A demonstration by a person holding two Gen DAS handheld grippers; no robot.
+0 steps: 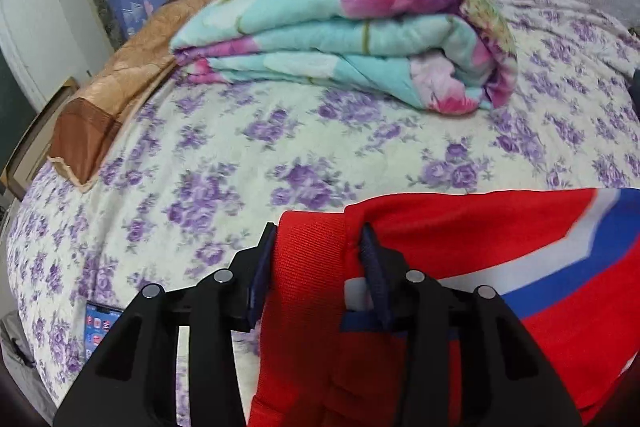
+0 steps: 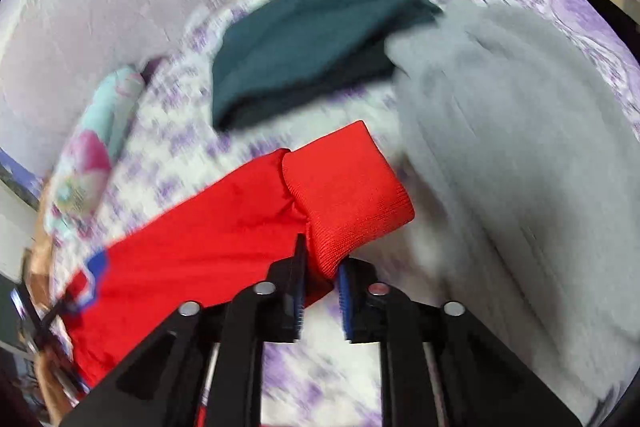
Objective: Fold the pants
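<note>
A: Where have the pants got to?

B: Spread along the near edge of the bed, red ones with a white and blue stripe. The long way of them runs side to side, between the two hands.

A: And the left gripper?

B: Its jaws sit either side of a thick ribbed band of red cloth at one end. The right-hand pad presses a dent into it; the other lies along its edge. I'd call that a grip, though not a tight one.

A: The right gripper?

B: Nearly closed, pinching the lower corner of the ribbed cuff at the other end. The cuff pokes up and away from the jaws, toward the dark green folded cloth and the grey blanket. That view is blurred, so how deep the bite goes I can't tell.

A: So each hand has an end?

B: Looks so. Neither is nearer the middle; the leg stretches off to the left from the right gripper. My guess is one end has to travel along that long line to meet the other, clear of the folded flowered quilt further back on the bed
</note>
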